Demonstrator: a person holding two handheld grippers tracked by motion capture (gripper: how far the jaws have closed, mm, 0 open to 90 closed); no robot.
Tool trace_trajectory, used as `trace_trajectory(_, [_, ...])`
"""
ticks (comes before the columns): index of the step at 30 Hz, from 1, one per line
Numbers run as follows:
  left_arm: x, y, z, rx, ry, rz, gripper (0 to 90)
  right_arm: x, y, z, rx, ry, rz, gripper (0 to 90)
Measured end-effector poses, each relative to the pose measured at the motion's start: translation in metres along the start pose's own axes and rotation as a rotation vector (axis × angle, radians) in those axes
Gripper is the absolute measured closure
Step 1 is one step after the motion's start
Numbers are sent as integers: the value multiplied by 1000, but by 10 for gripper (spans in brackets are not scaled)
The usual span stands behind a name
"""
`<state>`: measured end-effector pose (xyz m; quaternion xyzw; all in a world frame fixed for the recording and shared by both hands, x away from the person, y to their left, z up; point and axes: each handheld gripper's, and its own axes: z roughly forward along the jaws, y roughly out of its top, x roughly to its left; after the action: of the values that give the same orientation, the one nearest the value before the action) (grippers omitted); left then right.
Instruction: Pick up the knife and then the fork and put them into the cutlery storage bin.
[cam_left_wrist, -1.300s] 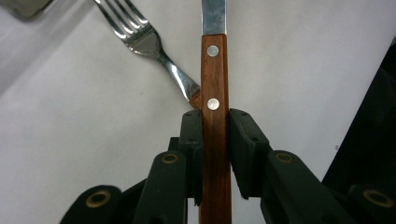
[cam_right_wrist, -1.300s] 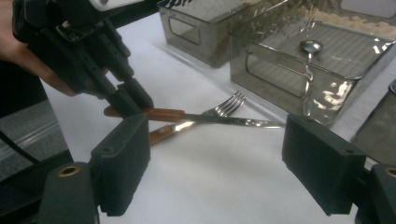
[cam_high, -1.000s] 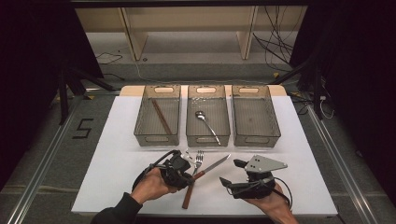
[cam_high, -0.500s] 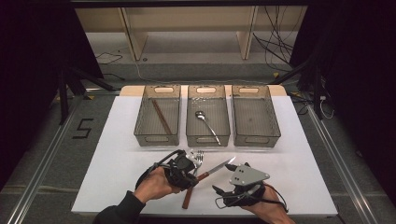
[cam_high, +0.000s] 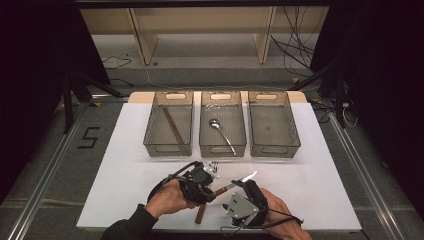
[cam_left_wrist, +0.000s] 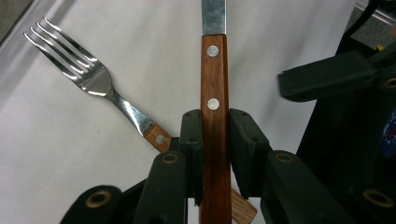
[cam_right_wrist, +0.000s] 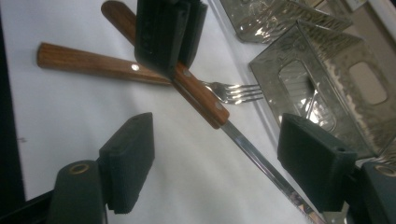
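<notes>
Your left gripper (cam_left_wrist: 215, 154) has its jaws clamped on the wooden handle of the knife (cam_left_wrist: 214, 88); the knife's long axis runs straight out between those jaws, blade pointing away from them toward your right gripper (cam_right_wrist: 224, 172). Your right gripper's jaws stand wide and have just been closing a little; the blade passes between them, touched by neither pad. One fork (cam_left_wrist: 93, 79) lies on the desk (cam_high: 125, 195), its handle crossing under the knife at your left jaws, tines angled off to one side. Beyond the jaws stand three clear bins: the left bin (cam_high: 168, 123) holds one brown stick, the middle bin (cam_high: 222, 125) one spoon (cam_high: 222, 134), and I see nothing in the right bin (cam_high: 273, 125).
</notes>
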<state>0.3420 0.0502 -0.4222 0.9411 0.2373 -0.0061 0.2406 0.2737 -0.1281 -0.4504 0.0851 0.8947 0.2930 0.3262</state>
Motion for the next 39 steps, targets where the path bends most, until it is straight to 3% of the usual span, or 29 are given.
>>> trace_trajectory(4, [-1, 1, -2, 3, -4, 14, 757, 6, 2, 4, 14, -58, -87, 311])
trace_trajectory(6, [-2, 2, -2, 1, -5, 16, 757, 9, 3, 6, 20, -76, -106, 331])
trace_trajectory(10, [-4, 3, -2, -2, -9, 16, 757, 10, 4, 9, 41, -107, -234, 372])
trace_trajectory(12, [-5, 4, -3, 1, -11, 24, 757, 13, 5, 11, 44, -124, -235, 397])
trace_trajectory(15, [-5, 4, -3, 5, -13, 30, 757, 15, 6, 13, 43, -141, -309, 435])
trace_trajectory(29, [-7, 4, -4, 6, -24, 36, 757, 22, 4, 16, 71, -195, -446, 618])
trace_trajectory(31, [-7, 5, -4, 5, -26, 35, 757, 23, 4, 17, 54, -203, -462, 636])
trace_trajectory(39, [-8, 4, -4, 11, -34, 39, 757, 25, 3, 16, 69, -199, -511, 733])
